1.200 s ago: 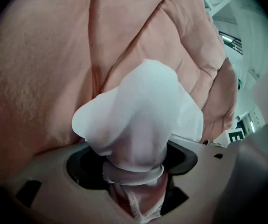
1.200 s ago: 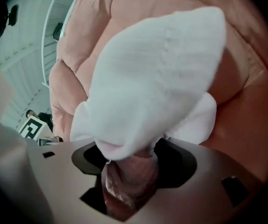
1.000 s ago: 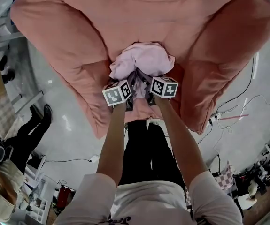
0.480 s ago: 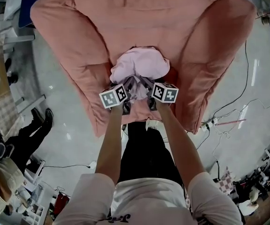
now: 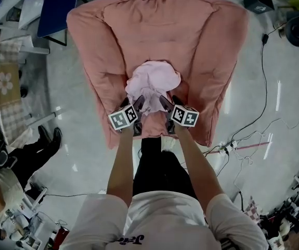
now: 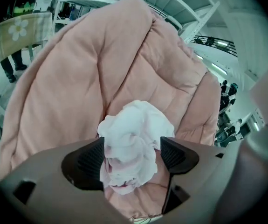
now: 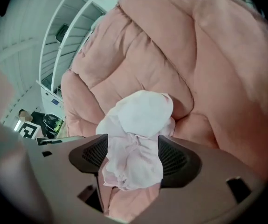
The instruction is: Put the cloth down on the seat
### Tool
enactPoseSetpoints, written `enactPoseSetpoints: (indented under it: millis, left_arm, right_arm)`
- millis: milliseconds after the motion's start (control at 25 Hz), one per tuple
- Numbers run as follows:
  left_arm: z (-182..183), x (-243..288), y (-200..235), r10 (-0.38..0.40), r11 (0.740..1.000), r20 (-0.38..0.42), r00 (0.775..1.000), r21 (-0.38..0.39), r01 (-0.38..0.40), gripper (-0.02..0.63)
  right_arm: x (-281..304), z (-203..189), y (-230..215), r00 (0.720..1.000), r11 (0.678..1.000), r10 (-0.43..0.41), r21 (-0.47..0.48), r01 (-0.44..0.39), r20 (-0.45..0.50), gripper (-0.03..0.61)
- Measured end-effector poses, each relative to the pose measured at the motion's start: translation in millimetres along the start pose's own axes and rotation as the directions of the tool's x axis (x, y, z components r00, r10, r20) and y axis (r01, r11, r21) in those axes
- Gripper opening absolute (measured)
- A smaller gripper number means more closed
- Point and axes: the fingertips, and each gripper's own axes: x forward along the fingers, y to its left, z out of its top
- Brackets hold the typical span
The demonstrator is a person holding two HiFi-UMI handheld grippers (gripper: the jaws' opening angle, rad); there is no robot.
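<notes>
Cloth (image 5: 153,82): lying crumpled in the hollow of the chair (image 5: 201,46) seat, between the two padded arms and against the foot of the backrest; nothing else is on the seat.

Left gripper (image 5: 137,104): released; its jaws have just been opening and stand wide; in the left gripper view the cloth (image 6: 136,129) shows in the gap, but neither pad presses on it.

Right gripper (image 5: 168,102): likewise released, jaws just opened wide; the cloth (image 7: 145,111) is seen between them, untouched by the pads.

Governing relation: the cloth lies ahead of and below both grippers, centred between them; its near edge is just beside the tips, its long axis runs away from the person toward the backrest; neither hand is clearly the nearer.

Judgement: the cloth appears delivered to the seat; what remains is to draw both grippers clear without snagging the near folds; the heap is loose and would drag easily.
</notes>
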Motion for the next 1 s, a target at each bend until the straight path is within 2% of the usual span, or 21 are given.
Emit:
enactPoseSetpoints:
  millis: [120,280,480,640,840,1000]
  left_arm:
    - [1.9,-31.3,-17.8,-0.008,1.000,0.044,0.999,0.027,0.007,0.365]
    - [12.3,-70.5,-47.0,-0.029,0.997,0.132,0.991,0.073,0.020,0.365]
    - [17.4,-128.1,-84.4,-0.071,0.990,0.259,0.963,0.133,0.037,0.364]
    - [32.1,-178.2,-120.3,-0.116,0.975,0.356,0.927,0.218,0.039,0.361]
    - [43.7,-238.8,-157.2,-0.149,0.946,0.452,0.879,0.323,-0.006,0.338]
    - [44.3,-282.0,-182.7,-0.182,0.926,0.502,0.846,0.377,-0.024,0.326]
  right_arm:
    - [-32.0,5.4,21.6,0.999,0.995,-0.032,-0.093,0.034,0.024,0.327]
    - [-73.2,24.2,52.9,0.995,0.967,-0.068,-0.239,0.083,0.071,0.327]
    - [-132.5,38.8,92.5,0.987,0.891,-0.083,-0.434,0.135,0.137,0.327]
    - [-178.4,63.1,133.5,0.971,0.839,-0.023,-0.524,0.149,0.239,0.327]
    - [-236.5,85.0,181.7,0.937,0.819,0.081,-0.558,0.131,0.340,0.325]
    - [-288.5,98.0,213.6,0.900,0.789,0.142,-0.597,0.149,0.412,0.322]
